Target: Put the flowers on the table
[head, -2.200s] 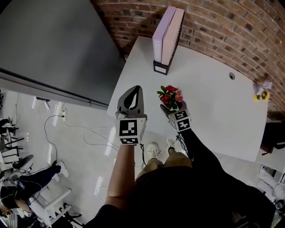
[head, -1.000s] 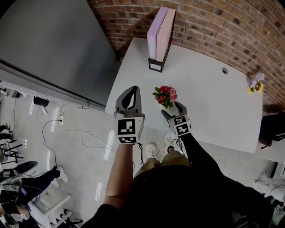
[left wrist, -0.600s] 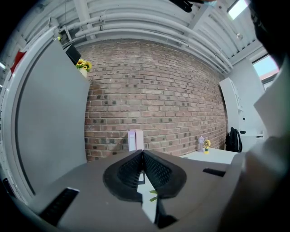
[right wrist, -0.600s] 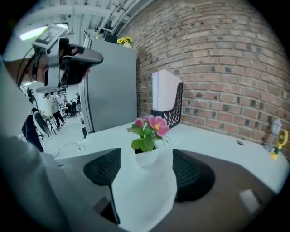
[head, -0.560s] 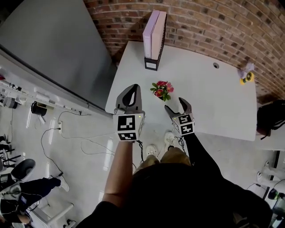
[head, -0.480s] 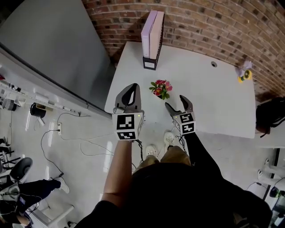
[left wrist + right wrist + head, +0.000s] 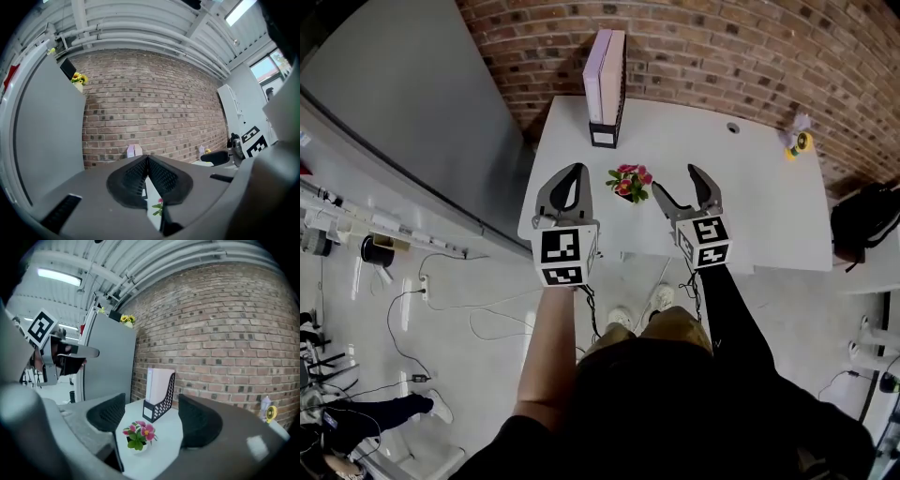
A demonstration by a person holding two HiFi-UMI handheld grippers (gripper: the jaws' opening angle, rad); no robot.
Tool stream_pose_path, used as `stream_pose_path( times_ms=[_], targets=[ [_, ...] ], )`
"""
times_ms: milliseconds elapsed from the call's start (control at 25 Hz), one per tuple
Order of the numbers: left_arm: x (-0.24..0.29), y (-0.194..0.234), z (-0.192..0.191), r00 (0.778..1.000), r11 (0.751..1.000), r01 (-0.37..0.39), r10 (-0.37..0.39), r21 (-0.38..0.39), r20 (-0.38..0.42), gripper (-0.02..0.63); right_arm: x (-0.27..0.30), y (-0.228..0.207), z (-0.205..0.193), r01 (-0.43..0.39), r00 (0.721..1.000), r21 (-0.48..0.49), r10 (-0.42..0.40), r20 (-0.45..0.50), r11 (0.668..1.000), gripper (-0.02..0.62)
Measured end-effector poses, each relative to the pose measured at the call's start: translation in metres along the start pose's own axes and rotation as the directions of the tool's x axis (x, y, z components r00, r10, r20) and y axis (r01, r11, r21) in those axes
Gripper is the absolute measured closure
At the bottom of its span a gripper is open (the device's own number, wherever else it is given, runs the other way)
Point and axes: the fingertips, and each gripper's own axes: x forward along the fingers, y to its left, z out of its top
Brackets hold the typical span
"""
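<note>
Flowers point(image 7: 627, 181), apparently potted, on table point(image 7: 759, 202) beyond right gripper point(image 7: 677, 181), jaws apart.

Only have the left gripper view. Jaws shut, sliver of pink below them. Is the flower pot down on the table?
Observer: Yes. In the right gripper view the flower pot stands upright on the white table, with nothing gripping it.
Operator: Right gripper state?
Observer: The right gripper has its jaws wide apart and empty. The pot sits ahead in the gap, touching neither jaw.
Operator: Where is the pot relative to my gripper?
Observer: In the head view it is just right of the left gripper, between the two grippers and near the table's front edge.
</note>
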Motion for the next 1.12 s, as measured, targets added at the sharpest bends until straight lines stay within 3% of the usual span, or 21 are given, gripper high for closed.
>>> stream_pose_path(
  times_ms=[320,680,800,1120],
  targets=[
    [-0.001,-0.004,0.023,0.999,1.000,-0.003,0.003,0.007,0.033,0.597,-0.022,0.001,0.056,-0.007,0.993,-0.038,0.011,0.115,0.999,0.247],
    [-0.005,-0.008,0.029,0.998,0.999,-0.005,0.003,0.033,0.058,0.597,-0.026,0.005,0.062,-0.009,0.991,-0.080,0.020,0.134,0.997,0.269],
    [-0.006,-0.013,0.027,0.998,0.999,0.005,-0.007,0.039,0.057,0.597,-0.033,-0.001,0.068,0.037,0.986,-0.093,-0.021,0.165,0.995,0.595],
    [-0.007,-0.010,0.026,0.998,0.999,0.010,-0.012,0.042,0.060,0.597,-0.034,-0.005,0.075,0.077,0.983,-0.116,-0.056,0.172,0.990,0.595]
  ],
)
